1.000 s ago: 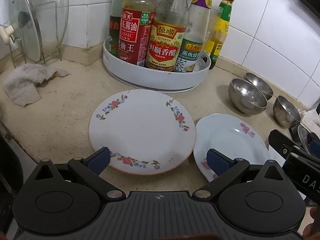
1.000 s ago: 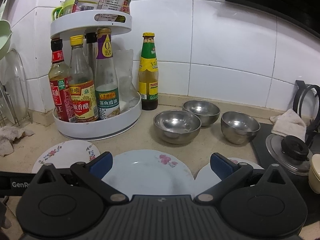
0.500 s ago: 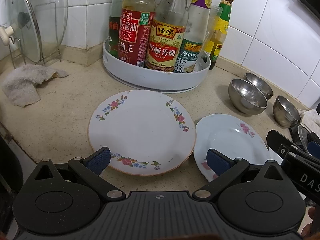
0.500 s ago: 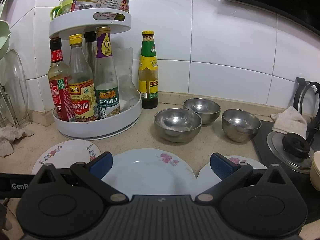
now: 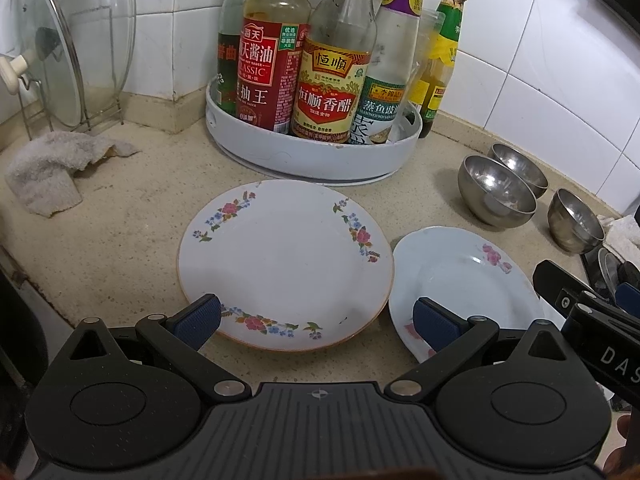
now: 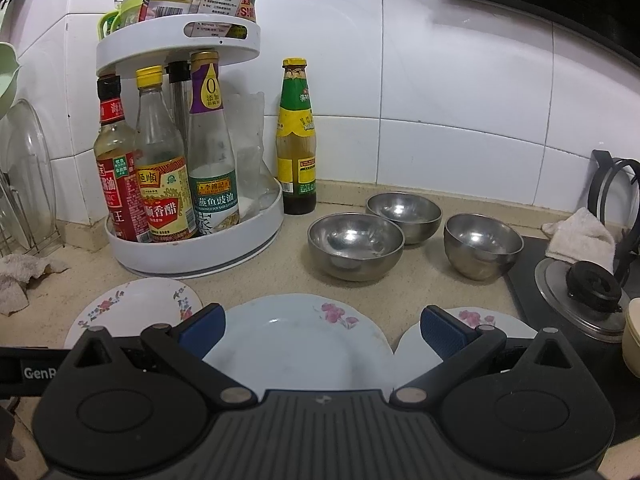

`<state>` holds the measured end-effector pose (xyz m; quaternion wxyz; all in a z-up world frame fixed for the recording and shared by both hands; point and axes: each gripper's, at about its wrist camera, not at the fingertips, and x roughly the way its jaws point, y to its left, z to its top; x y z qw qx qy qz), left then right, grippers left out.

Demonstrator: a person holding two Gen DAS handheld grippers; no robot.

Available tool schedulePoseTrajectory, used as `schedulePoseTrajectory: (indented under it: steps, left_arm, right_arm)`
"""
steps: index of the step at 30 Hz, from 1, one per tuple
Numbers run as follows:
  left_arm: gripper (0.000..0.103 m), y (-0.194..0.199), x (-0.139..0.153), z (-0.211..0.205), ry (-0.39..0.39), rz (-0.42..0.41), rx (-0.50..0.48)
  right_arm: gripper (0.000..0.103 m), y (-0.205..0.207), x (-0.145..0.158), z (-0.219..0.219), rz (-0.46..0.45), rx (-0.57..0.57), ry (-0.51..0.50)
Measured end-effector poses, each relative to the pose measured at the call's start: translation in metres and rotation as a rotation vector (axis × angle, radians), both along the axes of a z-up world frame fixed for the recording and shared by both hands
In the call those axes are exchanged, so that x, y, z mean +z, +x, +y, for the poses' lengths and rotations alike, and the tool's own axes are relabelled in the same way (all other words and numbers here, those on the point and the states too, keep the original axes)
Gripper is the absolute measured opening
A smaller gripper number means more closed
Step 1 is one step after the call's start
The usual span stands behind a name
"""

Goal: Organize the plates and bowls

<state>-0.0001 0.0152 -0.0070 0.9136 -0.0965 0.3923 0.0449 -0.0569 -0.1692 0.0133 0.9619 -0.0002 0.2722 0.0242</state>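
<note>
Speckled beige stone desk (image 5: 120, 240), white tiled wall behind.

Left gripper (image 5: 316, 316): jaws spread wide, nothing between them, held low over the near edge of the large white round plate with a floral rim (image 5: 284, 260). That plate lies flat on the desk, just in front of the white round two-tier turntable rack (image 5: 320, 156) loaded with sauce bottles.

Right gripper (image 6: 320, 330): jaws also wide and empty, above the near part of the pale blue round plate with pink flowers (image 6: 296, 340). This plate sits just right of the large floral one; rims close, contact cannot be told. A third, smaller white plate with a pink flower (image 6: 480, 320) lies right of the blue one, partly hidden behind the right gripper's blue pad.

Three round stainless steel bowls, upright, behind the plates: the widest bowl (image 6: 354, 246) in front at left, a second bowl (image 6: 404, 210) behind it and seemingly touching, a third, deeper bowl (image 6: 482, 246) apart at right, near the black stove edge (image 6: 528, 292).

Other items: green-labelled yellow-capped bottle (image 6: 296, 140) standing on the desk beside the rack; crumpled grey cloth (image 5: 52, 168) far left; glass pot lid in a wire stand (image 5: 52, 48) at the left wall; white cloth (image 6: 580, 236) by the stove.
</note>
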Motion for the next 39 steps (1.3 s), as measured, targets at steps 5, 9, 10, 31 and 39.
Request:
schedulePoseTrajectory:
  steps: [5,9,10,31,39]
  left_arm:
    - [0.103,0.0,0.0,0.0,0.005,0.0,-0.001]
    - [0.103,0.001,0.0,0.001,0.017,-0.005,0.0]
    - [0.103,0.001,0.0,0.002,0.016,-0.006,0.003]
    - [0.103,0.009,-0.013,0.05,0.059,0.022,0.336]
    - [0.1,0.019,-0.029,0.065,-0.005,0.066,0.301]
  right_arm:
    - [0.102,0.0,-0.001,-0.001,0.01,-0.001,0.005]
    - [0.102,0.002,-0.001,0.0,0.014,0.009,0.01]
    - [0.102,0.002,-0.001,0.001,0.016,0.012,0.009]
    - [0.102,0.117,-0.002,0.061,0.106,0.545,-0.09]
    - [0.102,0.162,-0.031,0.073,0.249,0.647,-0.008]
